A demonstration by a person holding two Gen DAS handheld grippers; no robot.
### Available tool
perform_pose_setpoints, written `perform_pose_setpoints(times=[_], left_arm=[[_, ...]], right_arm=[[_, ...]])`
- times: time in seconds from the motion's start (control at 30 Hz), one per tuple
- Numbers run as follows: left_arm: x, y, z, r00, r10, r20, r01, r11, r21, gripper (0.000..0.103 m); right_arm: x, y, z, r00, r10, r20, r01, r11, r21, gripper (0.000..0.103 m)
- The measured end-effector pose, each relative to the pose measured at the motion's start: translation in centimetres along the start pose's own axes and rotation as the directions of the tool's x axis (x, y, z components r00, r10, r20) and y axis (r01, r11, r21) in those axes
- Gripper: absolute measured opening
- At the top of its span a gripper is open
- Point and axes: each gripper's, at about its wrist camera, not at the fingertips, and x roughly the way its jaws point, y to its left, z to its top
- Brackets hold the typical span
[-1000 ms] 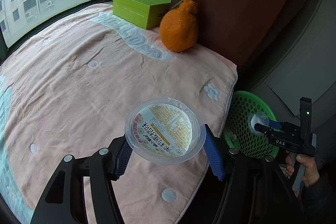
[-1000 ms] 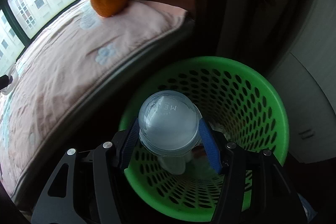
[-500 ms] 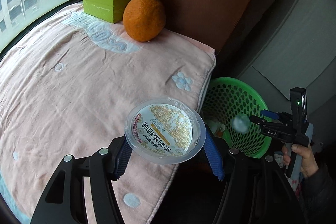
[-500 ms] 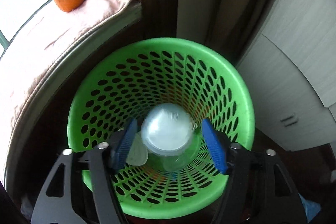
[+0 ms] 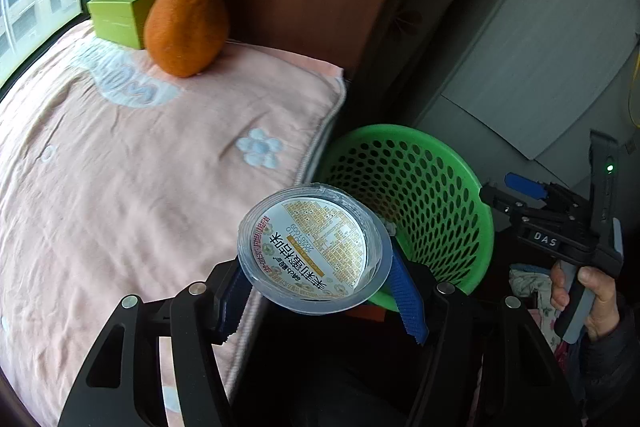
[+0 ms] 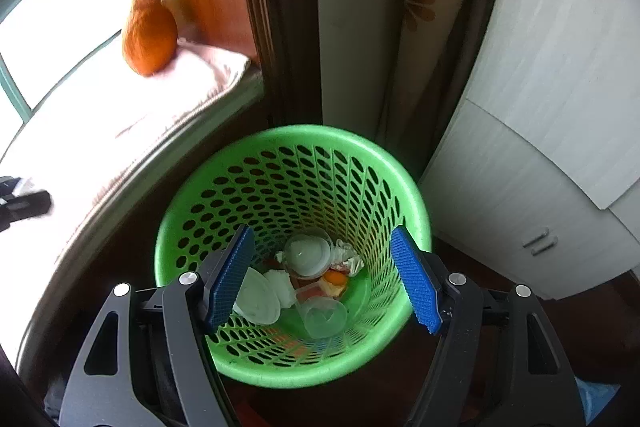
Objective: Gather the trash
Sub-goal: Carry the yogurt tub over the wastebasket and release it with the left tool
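My left gripper is shut on a clear plastic tub with a printed label. It holds the tub over the blanket's right edge, just left of the green perforated basket. In the right wrist view my right gripper stands open above the basket with nothing between its blue pads. A clear domed cup lies at the basket's bottom among a white lid, another clear cup, foil and orange peel. In the left wrist view the right gripper is held by a hand at the basket's right.
A pink blanket covers the window seat. A large orange fruit and a green box rest at its far end. A white cabinet stands right of the basket, with a curtain and a dark frame behind it.
The right gripper opened and let go of the clear cup, which dropped to the basket's bottom. The left gripper carried its tub rightward to the blanket's edge, nearer the basket.
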Motion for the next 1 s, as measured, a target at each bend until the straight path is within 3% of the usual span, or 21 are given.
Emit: perform_pose_setpoints(times=[0.47, 1.0], left_arm=[[5.5, -6.5, 0.4, 0.996, -0.030, -0.086, 0.039, 0.994, 0.100, 0.061], [10.0, -9.3, 0.5, 0.986, -0.027, -0.164, 0.048, 0.991, 0.121, 0.062]], right_arm=[[-3.4, -1.6, -0.6, 0.998, 0.021, 0.066, -0.025, 0.998, 0.056, 0.072], [-4.6, -2.9, -1.7, 0.995, 0.033, 0.090, -0.041, 0.995, 0.092, 0.072]])
